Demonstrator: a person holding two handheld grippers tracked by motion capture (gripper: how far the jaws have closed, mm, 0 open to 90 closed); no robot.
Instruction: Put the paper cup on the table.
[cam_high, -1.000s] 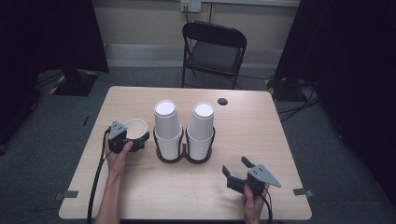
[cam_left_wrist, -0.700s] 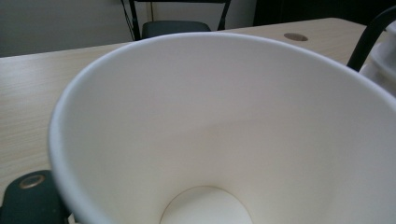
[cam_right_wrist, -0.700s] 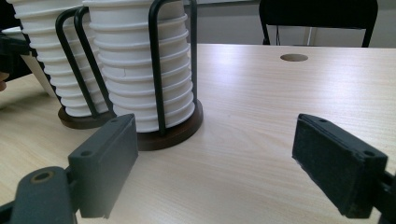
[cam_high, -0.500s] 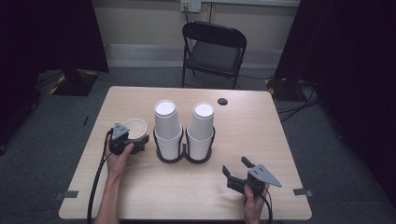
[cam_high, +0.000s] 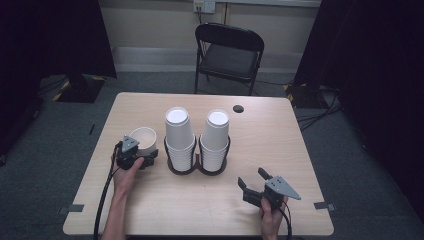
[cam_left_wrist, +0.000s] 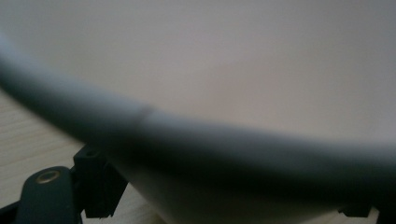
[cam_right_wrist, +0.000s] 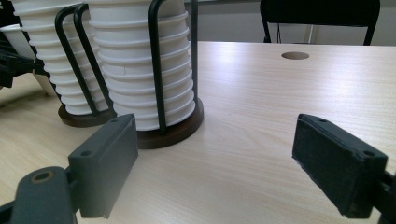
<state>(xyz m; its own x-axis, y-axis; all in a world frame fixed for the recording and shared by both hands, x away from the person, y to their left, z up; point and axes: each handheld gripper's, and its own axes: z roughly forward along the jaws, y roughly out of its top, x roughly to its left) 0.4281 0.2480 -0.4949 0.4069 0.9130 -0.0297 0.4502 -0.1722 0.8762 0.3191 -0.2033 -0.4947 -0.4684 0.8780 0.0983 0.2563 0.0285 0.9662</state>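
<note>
your left gripper (cam_high: 141, 159) is clamped on the single white paper cup (cam_high: 143, 139), keeping it upright; your right gripper (cam_high: 251, 184) rests with jaws apart.

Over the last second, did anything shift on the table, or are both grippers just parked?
The left gripper, shut on the single white cup, has drawn slightly back toward the person, cup still upright beside the holder. The right gripper stays open and idle near the table's front edge. The two cup stacks in the black holder are unmoved.
</note>
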